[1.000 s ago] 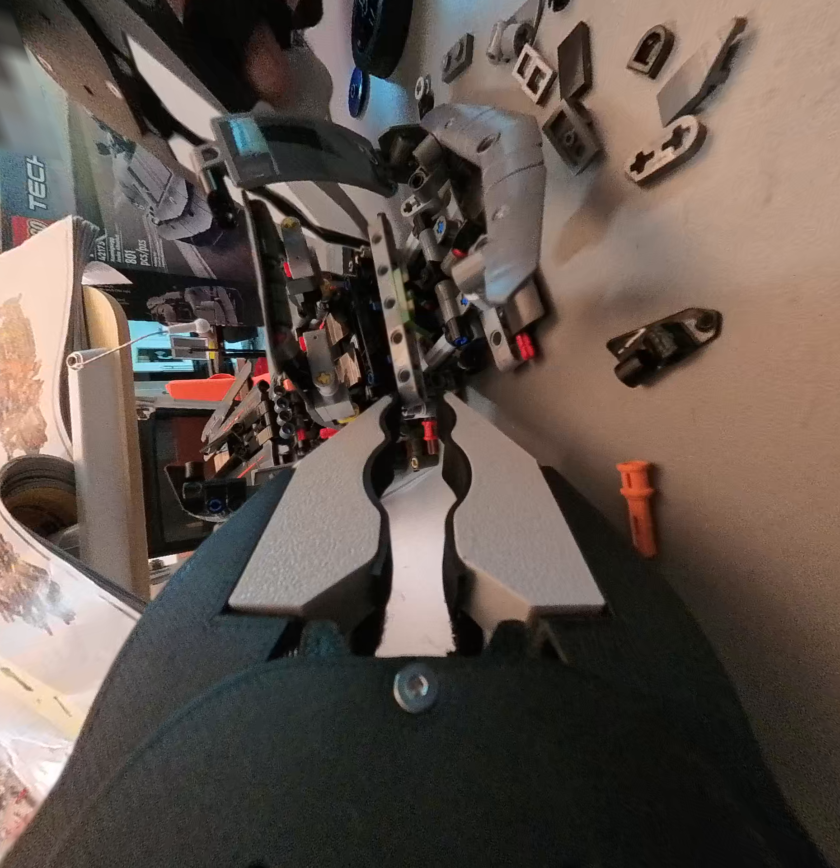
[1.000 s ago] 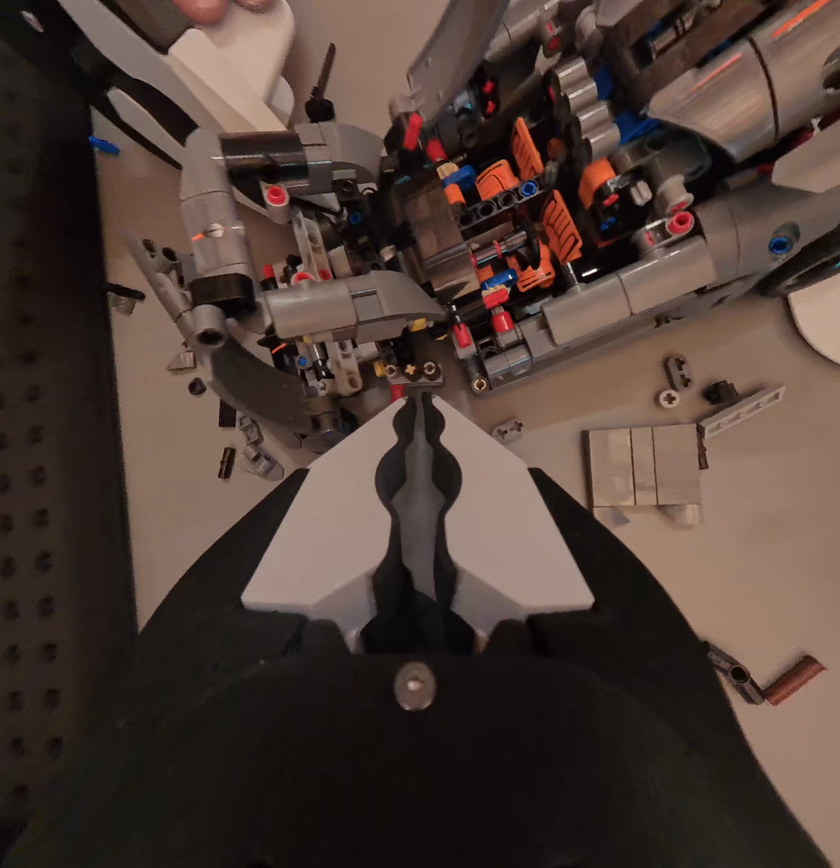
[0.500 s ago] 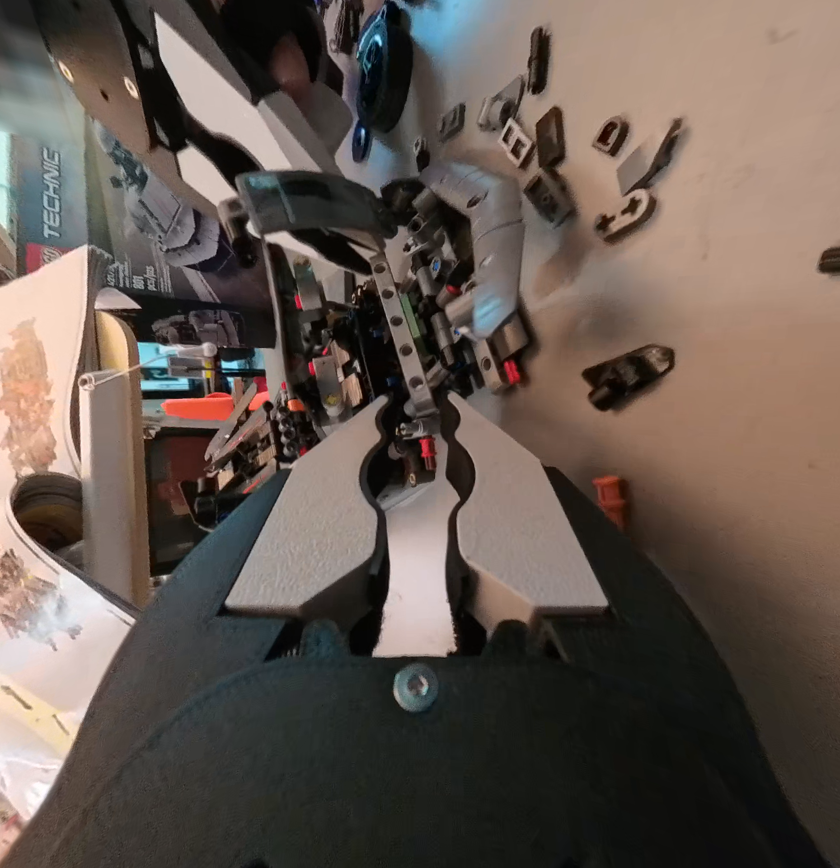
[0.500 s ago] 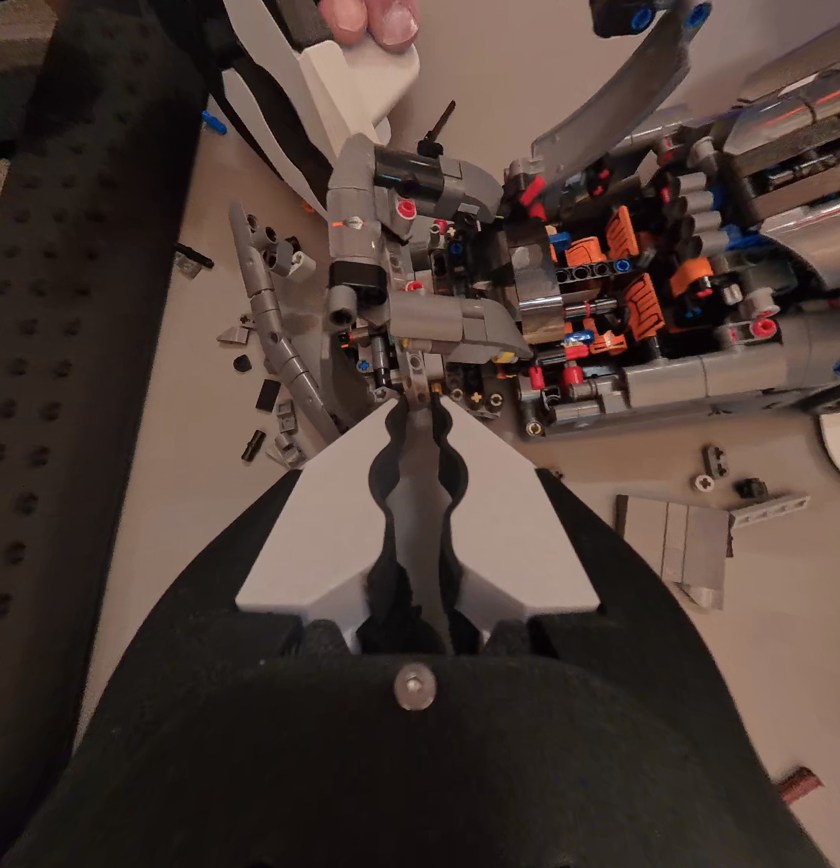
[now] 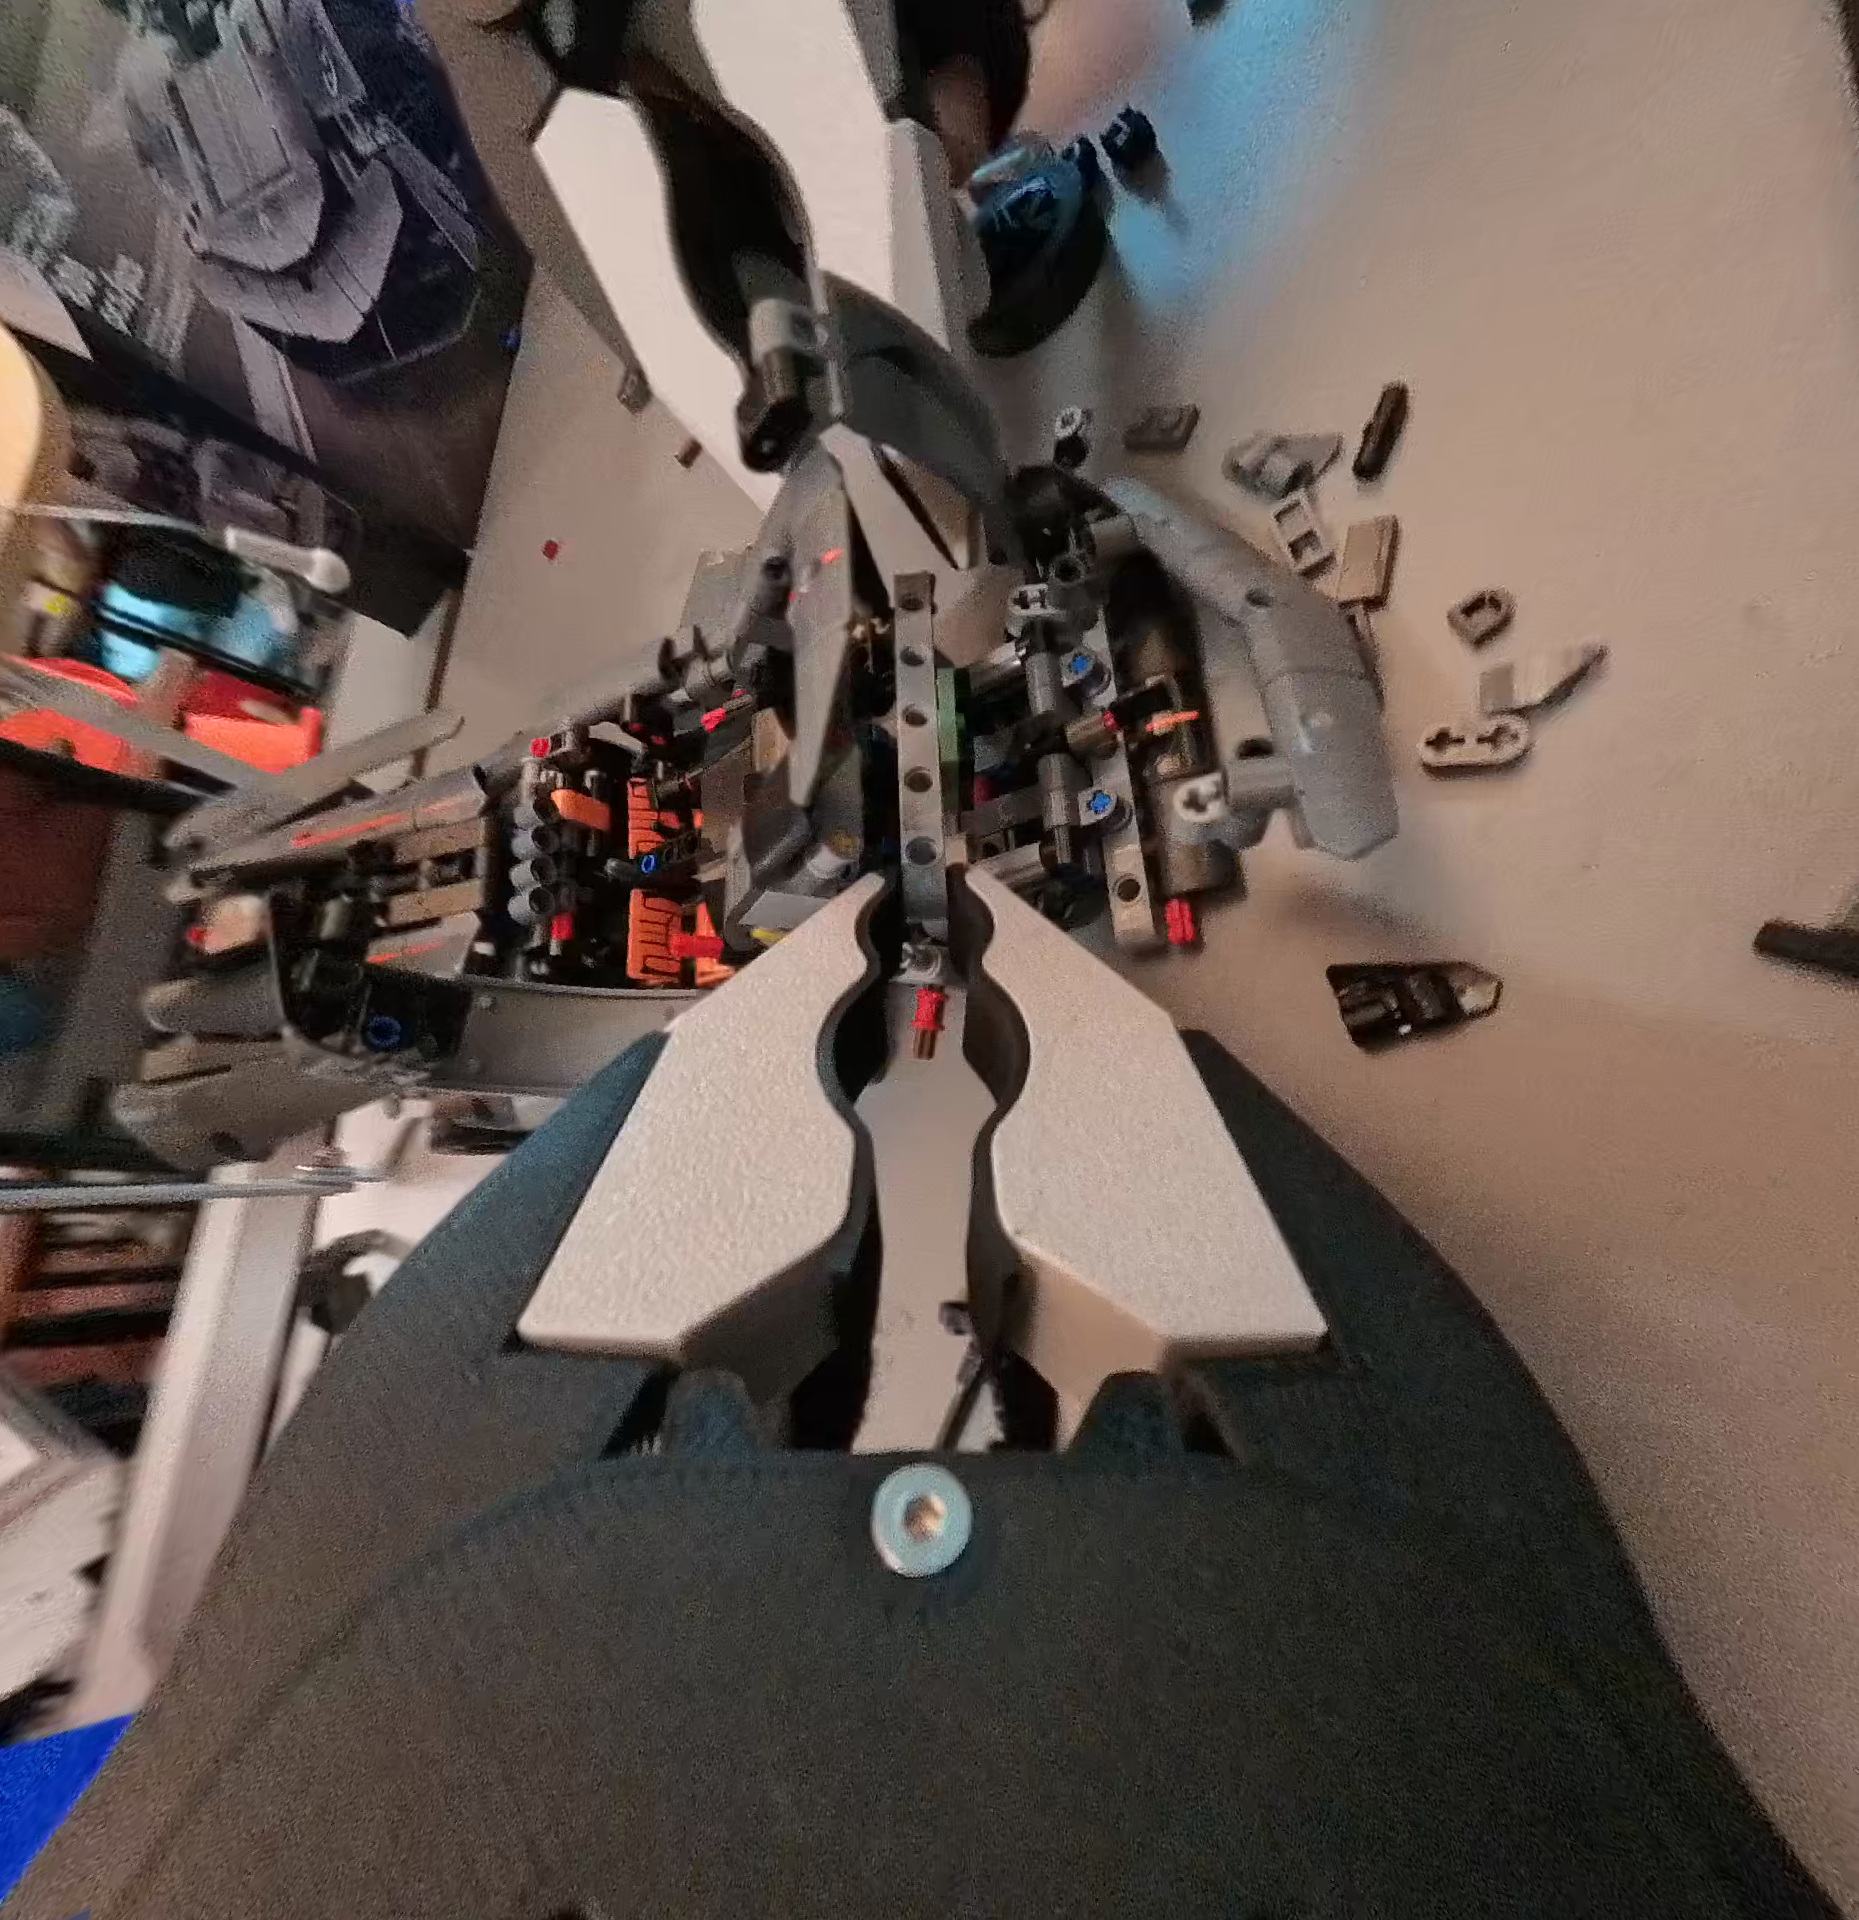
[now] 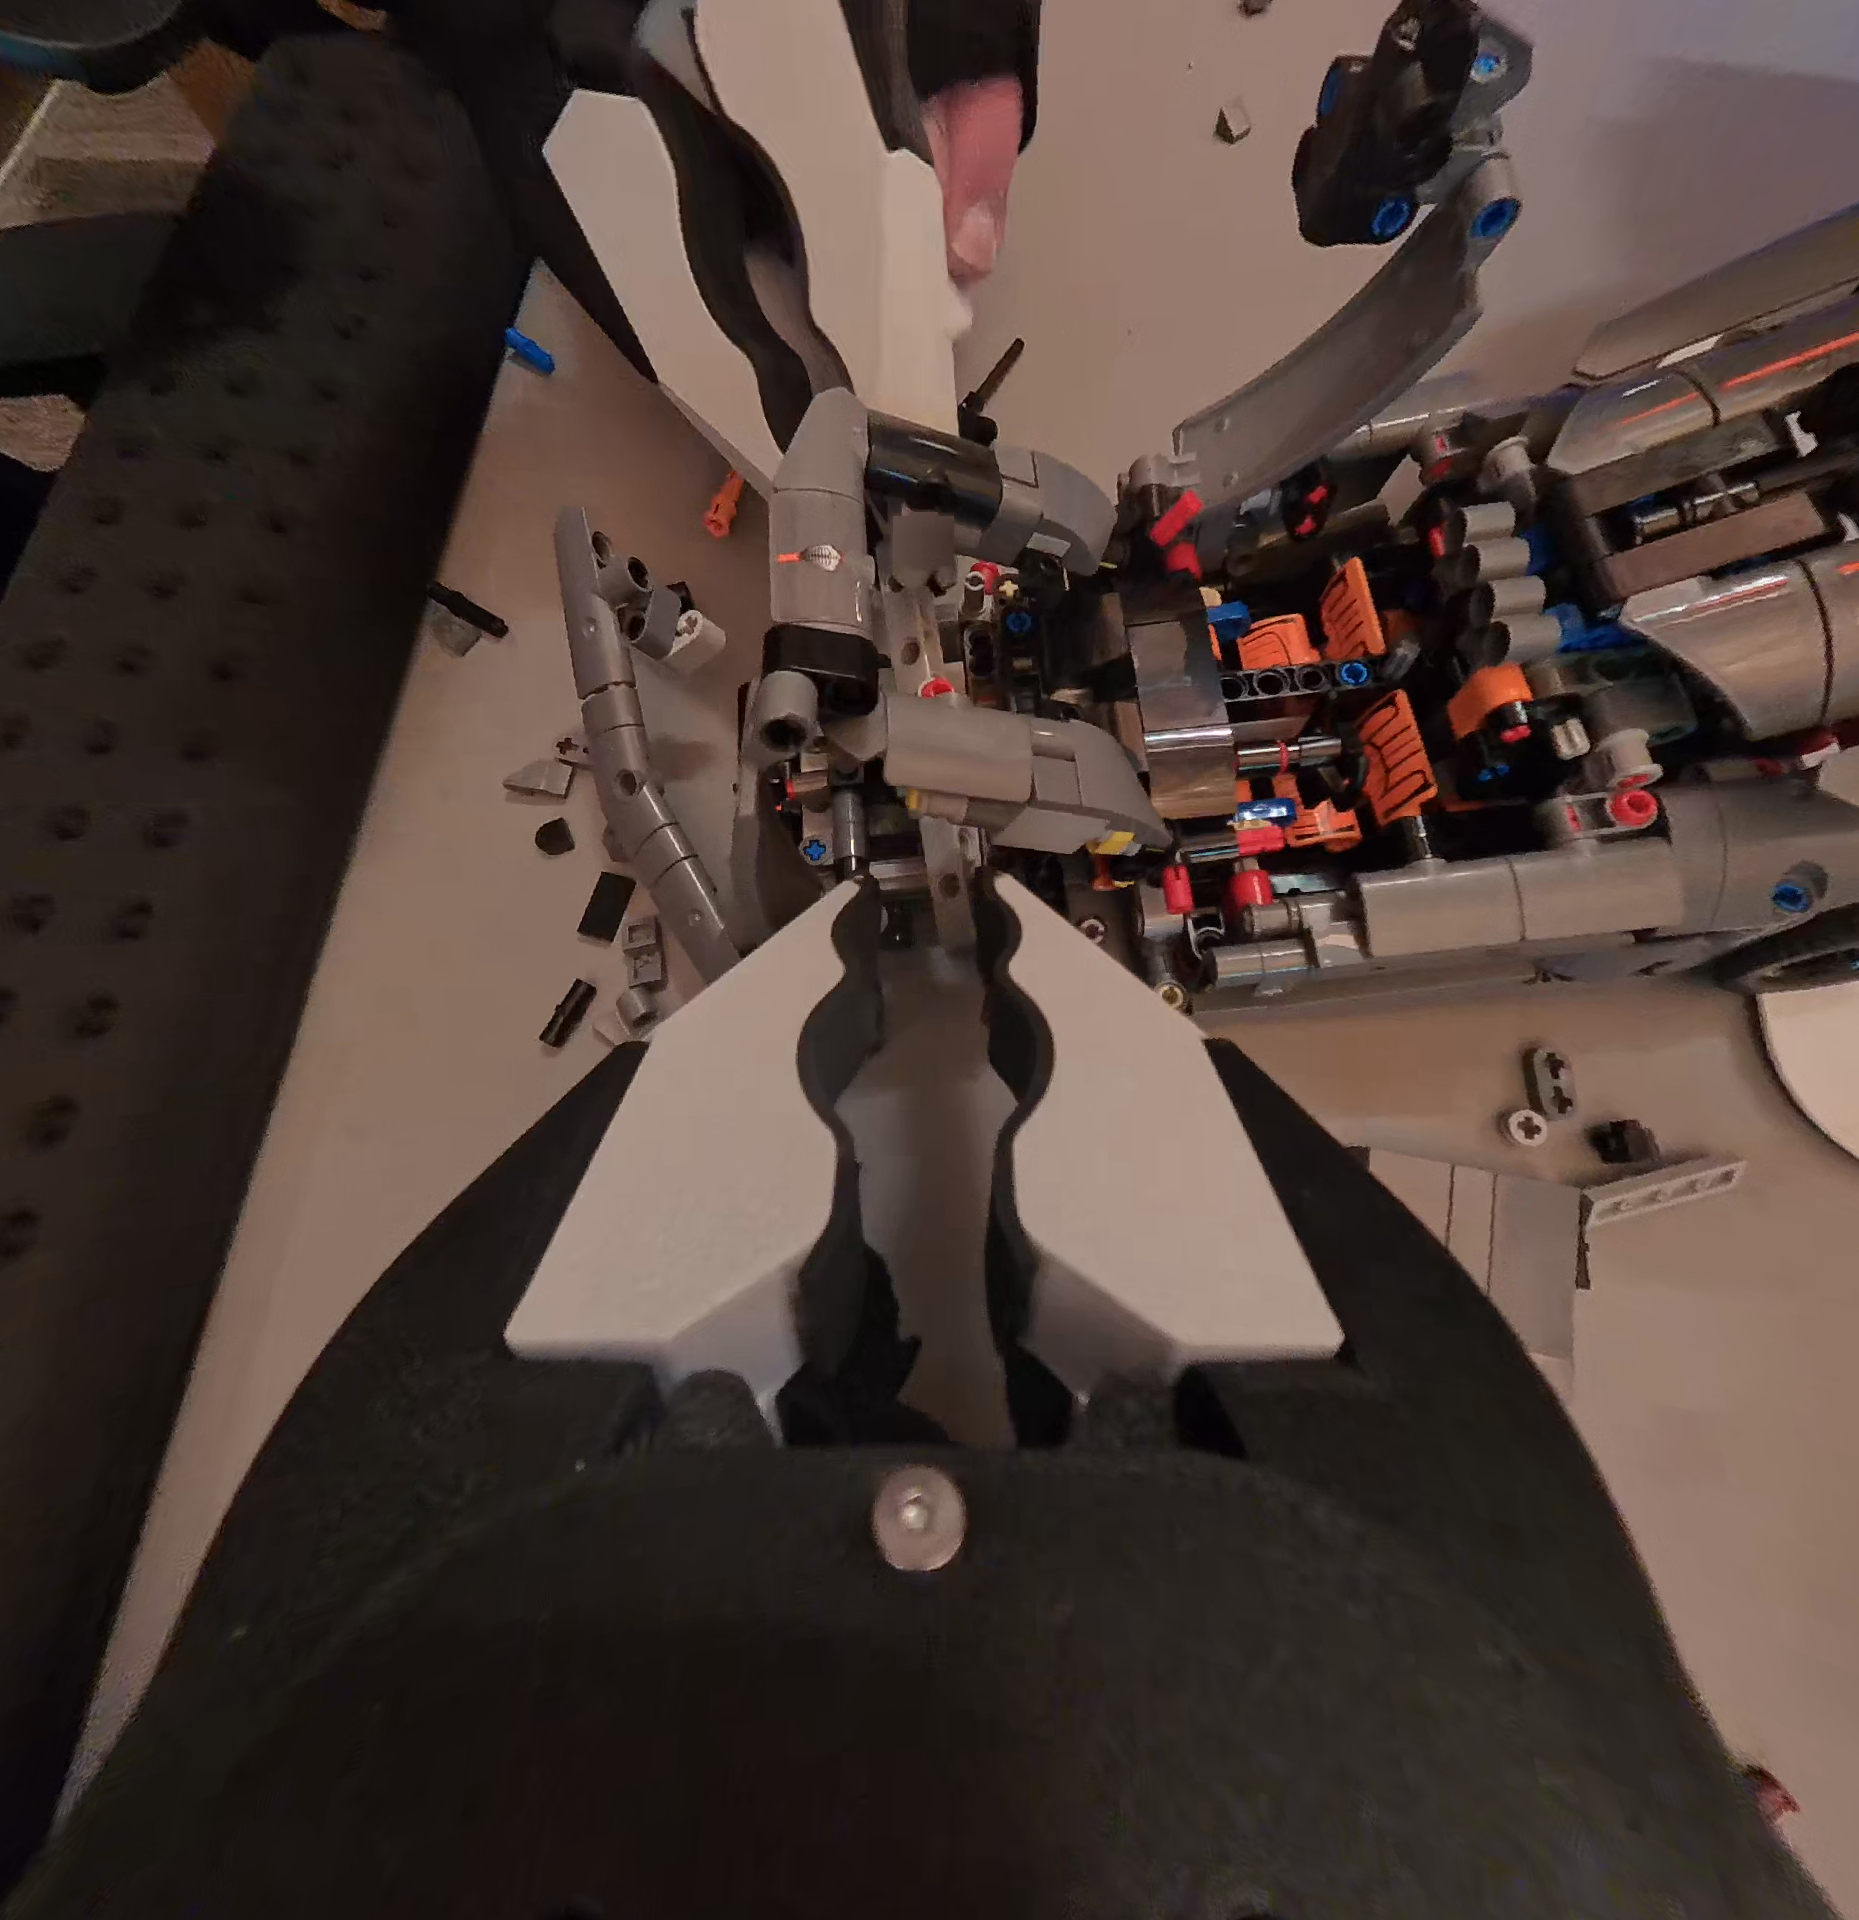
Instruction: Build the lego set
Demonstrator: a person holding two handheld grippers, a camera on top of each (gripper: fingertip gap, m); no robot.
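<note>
Beige tabletop (image 5: 1527,1299) runs bare to the right of my left fingers, the widest open lane I have. My left gripper (image 5: 925,883) has its fingers drawn close, pinching the near end of a grey holed beam (image 5: 920,727) that runs straight ahead from the tips into the lego model (image 5: 1008,727); a small red pin (image 5: 927,1023) sits in the slot just behind the tips. Left of those fingers the model's long body crowds right up to the finger edge, with a dark printed box (image 5: 281,260) beyond it, so there is little room on that side. Right of and beyond the tips, loose small pieces (image 5: 1476,675) lie scattered, and a black part (image 5: 1413,1003) rests alone nearer in.

My right gripper (image 6: 925,894) has its fingers slightly parted around a grey beam (image 6: 946,873) of the same lego model (image 6: 1320,727); I cannot tell whether they actually grip it. Far left of these fingers a black dimpled pad (image 6: 177,727) borders the table edge, and a curved grey strip (image 6: 634,748) with small bits lies between. Ahead, the other gripper's white fingers (image 6: 904,312) reach the model's far side. Right of the fingers, a flat grey panel (image 6: 1507,1247) lies near.
</note>
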